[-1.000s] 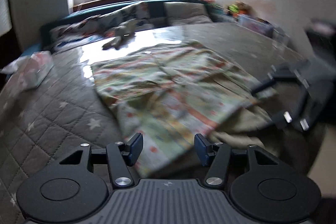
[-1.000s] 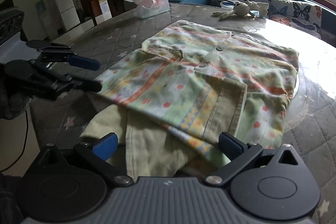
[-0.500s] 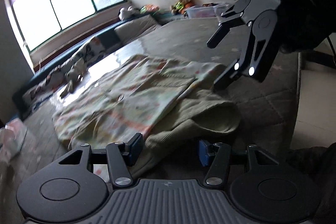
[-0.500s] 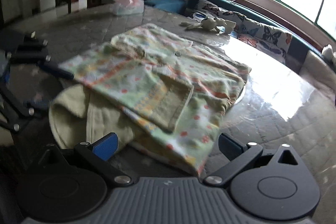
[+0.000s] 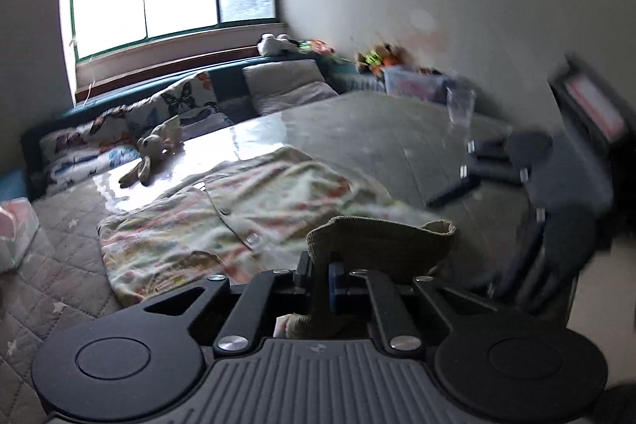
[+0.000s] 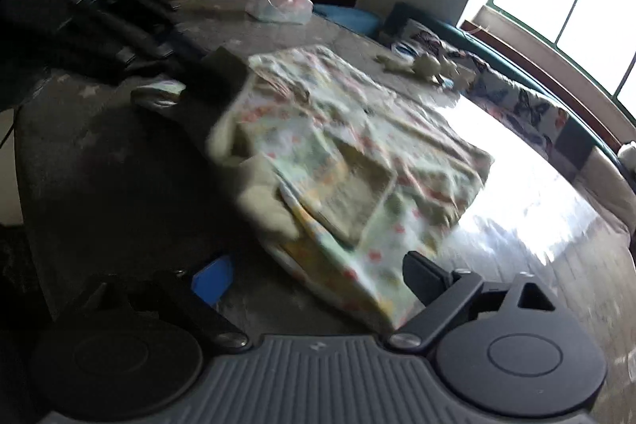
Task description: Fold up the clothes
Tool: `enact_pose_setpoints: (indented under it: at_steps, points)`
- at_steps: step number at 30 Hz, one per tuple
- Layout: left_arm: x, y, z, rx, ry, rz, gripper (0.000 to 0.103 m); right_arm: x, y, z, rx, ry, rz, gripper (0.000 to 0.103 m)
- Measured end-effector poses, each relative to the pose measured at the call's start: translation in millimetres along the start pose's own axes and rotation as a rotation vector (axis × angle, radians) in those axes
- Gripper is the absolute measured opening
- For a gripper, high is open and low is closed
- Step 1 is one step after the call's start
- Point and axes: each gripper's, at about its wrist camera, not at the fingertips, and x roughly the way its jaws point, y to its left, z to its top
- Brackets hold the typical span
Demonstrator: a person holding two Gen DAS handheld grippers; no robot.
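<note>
The left tool [image 5: 322, 279] is closing, pinching the olive hem of the patterned garment [image 5: 238, 225] at the bench's [image 6: 119, 153] near edge, while the right tool [image 6: 318, 277], closing with nothing yet pinched, straddles the garment's near corner, garment stretching ahead toward the window-side edge.

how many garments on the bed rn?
2. Patterned button shirt lies spread on the quilted bed. Olive ribbed garment sits under its near edge, a fold pinched in the closing left gripper. More could be hidden beneath the shirt.
</note>
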Motion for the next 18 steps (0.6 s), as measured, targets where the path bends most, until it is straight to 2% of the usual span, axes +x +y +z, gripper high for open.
enact_pose_setpoints:
  at_steps: [5, 6, 7, 9, 10, 12, 13, 14, 18]
  points:
    - [6.9, 14.3, 8.5, -0.06, 0.004, -0.019, 0.008, 17.7, 1.5, 18.1, 0.014, -0.036, 0.028, 0.064]
    - [6.9, 14.2, 8.0, -0.06, 0.006, -0.022, 0.009, 22.6, 0.1, 21.3, 0.023, -0.029, 0.04, 0.05]
    - [5.3, 13.9, 6.4, -0.056, 0.009, -0.022, 0.011, 27.6, -1.7, 24.5, 0.034, -0.021, 0.051, 0.041]
    - [1.9, 13.5, 2.8, -0.047, 0.016, -0.023, 0.013, 33.7, -8.6, 29.4, 0.075, -0.008, 0.091, 0.029]
    - [-1.6, 13.9, -0.6, -0.044, 0.02, -0.019, 0.014, 34.7, -11.4, 31.8, 0.09, -0.006, 0.103, 0.027]
    - [-7.7, 14.8, -7.1, -0.042, 0.032, -0.007, 0.028, 35.7, -16.5, 36.7, 0.117, -0.003, 0.123, 0.026]
    - [-10.8, 14.3, -11.7, -0.031, 0.039, 0.003, 0.047, 35.5, -18.3, 38.9, 0.127, -0.003, 0.128, 0.023]
    - [-13.9, 13.8, -16.2, -0.02, 0.046, 0.013, 0.055, 35.0, -20.0, 41.0, 0.136, -0.002, 0.131, 0.022]
    - [-17.2, 9.0, -34.3, 0.047, 0.089, 0.064, 0.055, 33.0, -23.9, 47.5, 0.151, -0.01, 0.128, 0.02]
